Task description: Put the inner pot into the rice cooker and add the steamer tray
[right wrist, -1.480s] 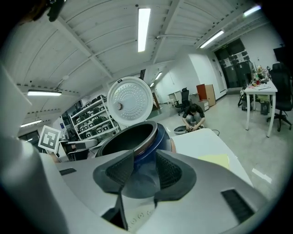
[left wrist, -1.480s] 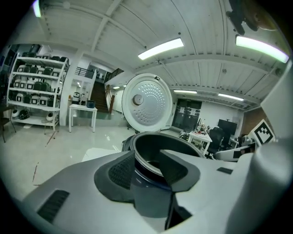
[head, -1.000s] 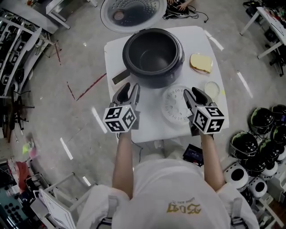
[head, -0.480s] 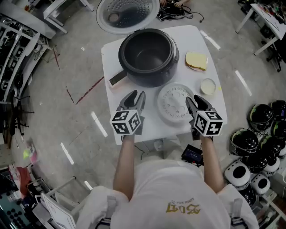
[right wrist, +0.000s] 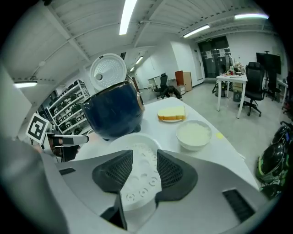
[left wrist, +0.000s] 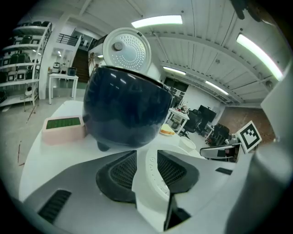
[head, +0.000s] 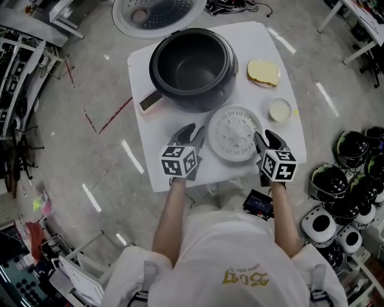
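Note:
The dark rice cooker stands at the back of the white table with its lid swung open. I cannot tell the inner pot from the dark inside. The white perforated steamer tray lies flat in front of it. My left gripper is at the tray's left rim and its jaws have just been closing a little. The rim shows between them with no squeeze visible. My right gripper is at the right rim. Its jaws have just been opening, and the tray shows between them.
A plate with bread and a small bowl of white stuff sit right of the cooker. The cooker's pink panel juts out to the left. Helmets crowd the floor on the right, and shelving stands on the left.
Both grippers have sunk and moved forward from the table's front edge to the two sides of the steamer tray. The tray and cooker have not moved.

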`<state>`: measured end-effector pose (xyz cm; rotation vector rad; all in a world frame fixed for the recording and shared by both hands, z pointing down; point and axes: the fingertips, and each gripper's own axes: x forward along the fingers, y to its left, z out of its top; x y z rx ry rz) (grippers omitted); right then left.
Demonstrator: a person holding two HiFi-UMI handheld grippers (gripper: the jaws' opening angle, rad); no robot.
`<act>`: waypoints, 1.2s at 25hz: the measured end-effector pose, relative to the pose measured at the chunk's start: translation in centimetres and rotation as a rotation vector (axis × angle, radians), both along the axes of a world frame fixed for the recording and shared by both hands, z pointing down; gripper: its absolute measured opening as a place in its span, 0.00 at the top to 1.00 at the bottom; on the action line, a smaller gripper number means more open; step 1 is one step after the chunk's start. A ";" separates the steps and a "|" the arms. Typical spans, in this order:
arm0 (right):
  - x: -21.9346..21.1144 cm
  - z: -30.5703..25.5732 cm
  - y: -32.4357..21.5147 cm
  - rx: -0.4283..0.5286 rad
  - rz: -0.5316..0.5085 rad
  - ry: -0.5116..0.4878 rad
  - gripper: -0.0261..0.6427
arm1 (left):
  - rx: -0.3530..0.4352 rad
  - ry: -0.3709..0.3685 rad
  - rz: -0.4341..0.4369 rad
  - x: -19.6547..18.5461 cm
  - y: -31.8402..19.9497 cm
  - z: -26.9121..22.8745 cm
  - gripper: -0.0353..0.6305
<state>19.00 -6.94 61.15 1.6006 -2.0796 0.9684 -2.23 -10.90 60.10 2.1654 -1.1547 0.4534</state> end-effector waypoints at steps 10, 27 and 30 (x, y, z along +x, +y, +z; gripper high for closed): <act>1.0 4.5 0.4 -0.074 0.023 0.031 0.69 | -0.127 -0.028 0.065 2.2 1.6 5.5 0.71; 1.1 6.6 1.3 -0.145 0.030 -0.032 0.80 | -0.147 -0.032 0.062 3.9 2.3 6.7 0.79; 0.7 5.8 1.6 -0.132 0.040 -0.062 0.81 | -0.138 -0.019 0.048 3.5 2.4 6.0 0.79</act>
